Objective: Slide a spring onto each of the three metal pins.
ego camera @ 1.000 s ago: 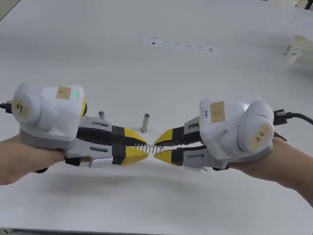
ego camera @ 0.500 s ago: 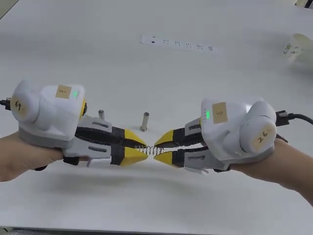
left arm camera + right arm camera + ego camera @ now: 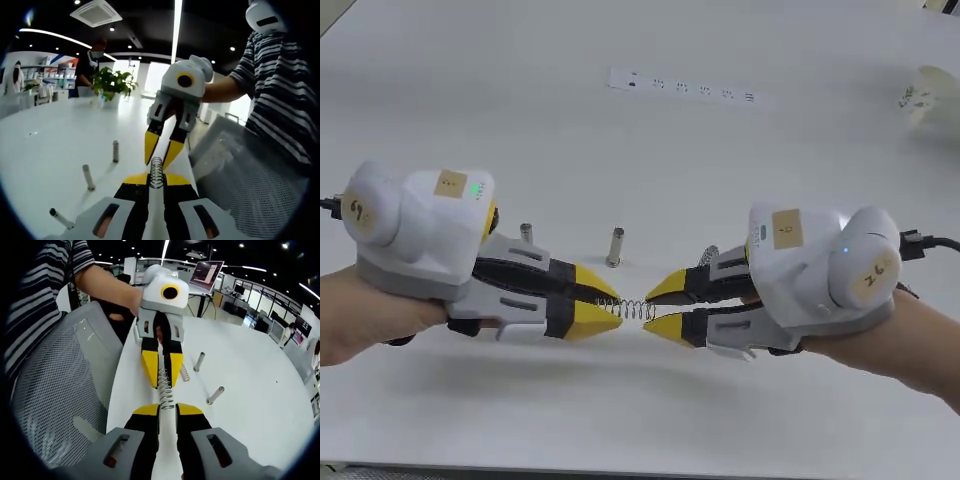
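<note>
Pinches the spring [image 3: 634,308] at one end in the left gripper [image 3: 605,306], above the smooth white counter [image 3: 620,140], with jaws of the right gripper [image 3: 658,307] spread about the other end. Looks light, bendy, quick to flick away; best nipped gently near an end. Has pins [image 3: 616,247] upright just behind, in a bright office.

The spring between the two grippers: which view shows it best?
The right gripper view: the spring runs lengthwise with distinct coils, one end held in the shut left gripper. The left gripper view shows it foreshortened, and the head view shows it small.
</note>
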`<state>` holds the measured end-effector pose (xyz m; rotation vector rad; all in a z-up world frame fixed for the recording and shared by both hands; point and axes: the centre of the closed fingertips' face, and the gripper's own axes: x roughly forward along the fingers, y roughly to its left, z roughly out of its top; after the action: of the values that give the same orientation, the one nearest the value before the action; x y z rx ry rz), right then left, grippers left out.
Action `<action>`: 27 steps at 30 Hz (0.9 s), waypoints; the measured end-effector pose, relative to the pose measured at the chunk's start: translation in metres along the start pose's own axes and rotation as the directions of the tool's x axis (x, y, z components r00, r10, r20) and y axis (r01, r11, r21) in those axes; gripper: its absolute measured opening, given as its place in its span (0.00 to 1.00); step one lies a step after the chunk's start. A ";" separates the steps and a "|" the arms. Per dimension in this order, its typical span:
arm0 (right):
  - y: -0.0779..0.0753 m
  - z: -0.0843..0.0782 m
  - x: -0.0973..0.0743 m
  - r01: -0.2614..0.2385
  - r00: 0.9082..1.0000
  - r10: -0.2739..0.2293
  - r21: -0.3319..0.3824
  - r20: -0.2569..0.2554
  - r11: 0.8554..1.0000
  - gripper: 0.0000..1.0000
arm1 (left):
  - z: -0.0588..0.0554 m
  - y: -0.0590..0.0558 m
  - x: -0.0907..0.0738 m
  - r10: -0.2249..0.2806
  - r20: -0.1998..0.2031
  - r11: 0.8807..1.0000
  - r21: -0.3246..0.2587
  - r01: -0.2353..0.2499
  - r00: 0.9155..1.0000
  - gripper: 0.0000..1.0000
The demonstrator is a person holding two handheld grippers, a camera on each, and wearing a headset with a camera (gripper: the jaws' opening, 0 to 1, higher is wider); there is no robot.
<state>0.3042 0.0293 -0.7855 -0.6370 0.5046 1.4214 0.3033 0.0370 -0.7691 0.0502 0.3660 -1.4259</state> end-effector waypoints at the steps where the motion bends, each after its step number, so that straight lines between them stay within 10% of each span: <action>1: 0.000 0.001 0.000 0.001 1.000 -0.001 0.000 0.004 1.000 0.09 | 0.000 0.000 0.000 0.000 0.000 1.000 0.000 0.000 1.000 0.02; 27: 0.002 0.032 -0.005 -0.022 0.996 0.025 -0.040 0.080 0.999 0.07 | -0.014 0.002 0.001 0.010 -0.075 1.000 0.026 -0.008 0.997 0.02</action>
<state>0.3000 0.0469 -0.7588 -0.6044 0.4227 1.4764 0.3026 0.0402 -0.7828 0.1264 0.4085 -1.4226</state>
